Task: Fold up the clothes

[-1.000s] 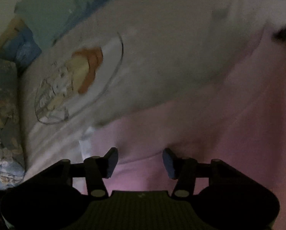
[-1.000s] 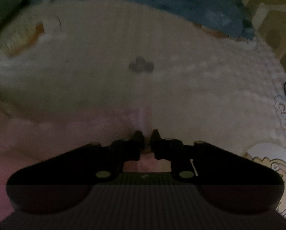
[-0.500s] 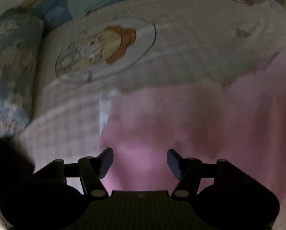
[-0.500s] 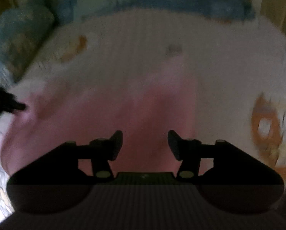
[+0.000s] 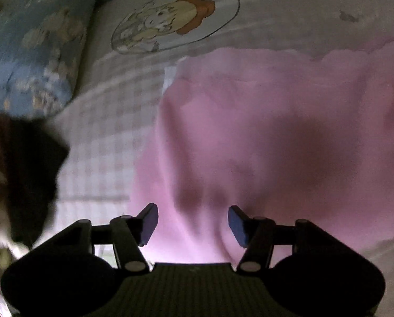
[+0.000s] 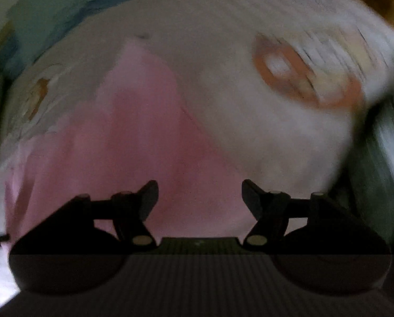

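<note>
Pink cloth (image 5: 262, 132), soft, light and likely to slump, lies on the bed (image 5: 104, 142) across mid-frame, best pinched at an edge, while left tongs (image 5: 193, 223) and just-opened right tongs (image 6: 200, 198) gape empty.

pink garment (image 5: 262, 132), pale checked bedsheet (image 5: 104, 142) with cartoon print (image 5: 170, 23), blue floral pillow (image 5: 30, 52)

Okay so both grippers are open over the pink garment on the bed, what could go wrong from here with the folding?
1. The pink garment lies rumpled with an uneven top edge, so a fold from here may come out crooked.
2. The left gripper and right gripper are empty, the right's jaws having just opened; a grab may also pinch the checked bedsheet beneath.
3. The dim, blurred views could make garment edges hard to find.
</note>
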Tool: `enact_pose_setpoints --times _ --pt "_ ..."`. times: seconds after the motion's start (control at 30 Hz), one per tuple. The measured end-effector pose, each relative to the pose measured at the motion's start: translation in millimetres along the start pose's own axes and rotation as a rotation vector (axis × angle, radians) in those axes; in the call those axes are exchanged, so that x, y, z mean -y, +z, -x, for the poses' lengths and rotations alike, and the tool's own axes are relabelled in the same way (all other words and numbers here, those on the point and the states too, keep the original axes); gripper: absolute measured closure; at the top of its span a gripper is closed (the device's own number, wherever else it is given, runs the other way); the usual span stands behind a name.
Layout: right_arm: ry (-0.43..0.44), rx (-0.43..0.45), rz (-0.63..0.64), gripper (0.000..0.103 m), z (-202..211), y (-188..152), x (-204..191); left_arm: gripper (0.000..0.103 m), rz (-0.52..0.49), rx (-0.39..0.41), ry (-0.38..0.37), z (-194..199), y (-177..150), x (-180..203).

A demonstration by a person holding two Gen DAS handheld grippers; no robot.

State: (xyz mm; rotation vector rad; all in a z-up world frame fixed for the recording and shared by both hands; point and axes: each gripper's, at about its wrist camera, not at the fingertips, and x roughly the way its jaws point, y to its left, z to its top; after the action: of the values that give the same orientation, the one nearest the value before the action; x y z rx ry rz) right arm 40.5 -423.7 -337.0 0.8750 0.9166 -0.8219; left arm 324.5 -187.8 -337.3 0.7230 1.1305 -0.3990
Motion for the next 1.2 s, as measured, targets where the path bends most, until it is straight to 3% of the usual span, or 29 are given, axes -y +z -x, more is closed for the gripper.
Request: enact_pose_setpoints --times 0.13,0.23,0.37,0.5,0.53,0.57,0.6,0.63,0.73,0.83,0.9,1.03,1.1,1.17,1.2 --pt "0.087 -0.071 -0.282 0.031 -20.5 -25.0 23.4 0.042 0.037 -0.014 -0.055 5.6 -15.0 7.1" --pt "0.138 -0.069 -0.437 0.031 -38.2 -28.2 24.1 0.043 0.033 -0.005 -0.081 7.0 -14.7 11.8" --pt "0.112 -0.047 -0.503 0.031 -61.7 -24.8 19.0 0.042 0.043 0.023 -0.144 11.6 -8.5 17.3" --pt "0.097 -0.026 -0.547 0.027 -76.8 -25.9 20.9 0.041 0.017 0.015 -0.148 -3.7 -5.5 31.1" --pt "0.101 -0.013 -0.554 0.034 -75.7 -25.8 20.8 0.039 0.007 0.006 -0.140 -11.5 -5.6 34.6" --pt "0.118 0.003 -0.547 0.048 -73.5 -25.4 20.7 0.037 0.000 -0.007 -0.131 -18.1 -6.1 37.4" --pt "0.159 0.016 -0.539 0.087 -70.0 -24.7 21.5 0.037 -0.007 -0.023 -0.121 -24.7 -6.6 40.2" --pt "0.205 0.025 -0.548 0.090 -64.9 -24.0 23.6 0.037 -0.011 -0.045 -0.110 -30.4 -6.8 41.9" --pt "0.289 0.074 -0.519 0.091 -40.4 -22.1 21.7 0.046 0.030 -0.022 -0.136 -18.4 -3.1 38.9" --pt "0.326 0.106 -0.432 0.092 -22.7 -19.0 8.9 0.045 0.042 0.084 -0.207 4.6 5.9 42.9" --pt "0.349 0.116 -0.423 0.092 -18.1 -13.8 4.7 0.041 -0.002 0.133 -0.238 6.6 17.4 57.3" --pt "0.383 0.139 -0.423 0.092 -17.0 -17.5 9.3 0.030 -0.109 0.048 -0.177 -48.1 34.2 91.0" --pt "0.360 0.136 -0.386 0.090 -24.8 -15.3 9.5 0.028 -0.122 0.049 -0.175 -50.5 38.8 95.2" --pt "0.304 0.122 -0.376 0.083 -36.6 -14.8 15.6 0.031 -0.124 0.058 -0.187 -44.8 39.9 94.0" --pt "0.280 0.103 -0.406 0.073 -43.0 -15.2 21.0 0.031 -0.118 0.062 -0.192 -41.8 39.1 91.2"
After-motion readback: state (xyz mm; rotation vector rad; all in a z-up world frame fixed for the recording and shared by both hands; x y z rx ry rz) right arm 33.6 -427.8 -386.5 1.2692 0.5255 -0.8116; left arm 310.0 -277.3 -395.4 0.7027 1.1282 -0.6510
